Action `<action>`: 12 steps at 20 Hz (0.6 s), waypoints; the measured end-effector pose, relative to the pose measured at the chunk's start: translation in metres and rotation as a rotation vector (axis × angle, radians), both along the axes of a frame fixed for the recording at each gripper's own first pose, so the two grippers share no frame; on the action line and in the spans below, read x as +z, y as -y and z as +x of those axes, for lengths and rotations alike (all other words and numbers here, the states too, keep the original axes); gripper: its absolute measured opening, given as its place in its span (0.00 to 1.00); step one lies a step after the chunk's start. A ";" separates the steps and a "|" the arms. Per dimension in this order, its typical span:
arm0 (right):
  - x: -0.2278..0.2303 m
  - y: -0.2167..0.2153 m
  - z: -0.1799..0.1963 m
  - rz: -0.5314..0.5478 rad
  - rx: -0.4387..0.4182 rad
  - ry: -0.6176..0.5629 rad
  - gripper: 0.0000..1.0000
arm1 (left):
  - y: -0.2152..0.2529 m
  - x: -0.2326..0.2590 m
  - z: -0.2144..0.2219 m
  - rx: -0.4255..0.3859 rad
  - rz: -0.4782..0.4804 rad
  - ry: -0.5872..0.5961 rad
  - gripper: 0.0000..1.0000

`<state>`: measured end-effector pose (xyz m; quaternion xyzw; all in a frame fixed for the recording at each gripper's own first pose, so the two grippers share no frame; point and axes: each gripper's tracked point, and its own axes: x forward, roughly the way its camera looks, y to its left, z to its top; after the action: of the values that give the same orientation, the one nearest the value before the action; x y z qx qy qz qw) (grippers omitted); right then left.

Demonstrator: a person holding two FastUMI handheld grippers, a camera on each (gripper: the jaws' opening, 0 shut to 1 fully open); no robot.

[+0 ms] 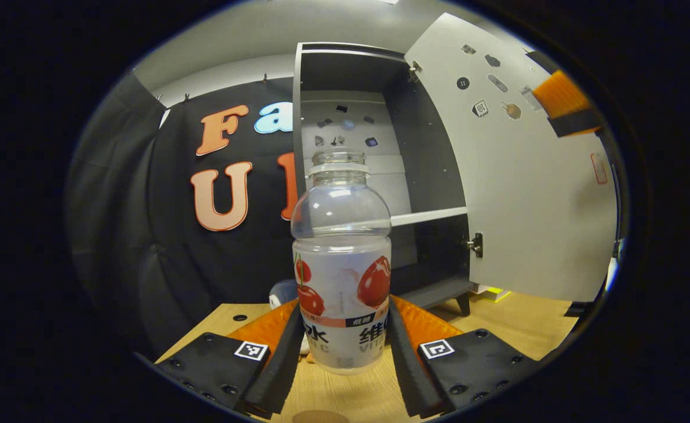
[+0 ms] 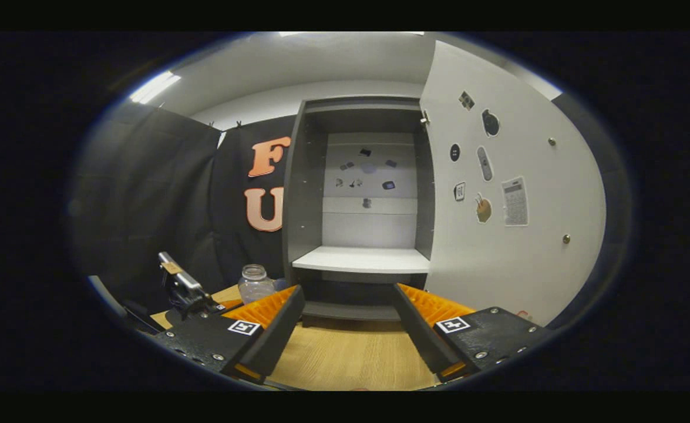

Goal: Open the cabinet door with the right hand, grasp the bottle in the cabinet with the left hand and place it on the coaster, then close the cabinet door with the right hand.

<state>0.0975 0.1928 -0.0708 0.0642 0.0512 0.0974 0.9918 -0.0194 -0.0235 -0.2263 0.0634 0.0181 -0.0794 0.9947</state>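
My left gripper (image 1: 343,338) clamps the bottle (image 1: 341,258) low on its label, clear of the cabinet (image 2: 359,200); it's empty, light, slick plastic. Right gripper (image 2: 347,317) hangs open.

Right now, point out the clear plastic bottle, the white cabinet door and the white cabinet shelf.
Clear plastic bottle (image 1: 341,305): left gripper view, labelled body.
White cabinet door (image 2: 521,258): right gripper view, inner face.
White cabinet shelf (image 2: 361,259): right gripper view, top surface.

Wooden table (image 2: 345,358) beneath; stickers (image 2: 485,176) scattered; a yellow object (image 1: 493,292) behind.
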 end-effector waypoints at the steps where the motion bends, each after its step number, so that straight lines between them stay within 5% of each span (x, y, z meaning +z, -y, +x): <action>1: -0.003 -0.004 0.001 -0.003 -0.002 -0.008 0.93 | -0.006 -0.012 -0.004 0.006 0.000 -0.011 0.79; 12: -0.037 -0.064 -0.003 -0.035 0.030 -0.113 0.93 | -0.061 -0.125 -0.037 0.059 -0.013 -0.169 0.79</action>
<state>0.0943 0.2571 -0.1078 0.0514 0.1099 0.1074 0.9868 -0.0566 0.0376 -0.3514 0.0494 0.1031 -0.0555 0.9919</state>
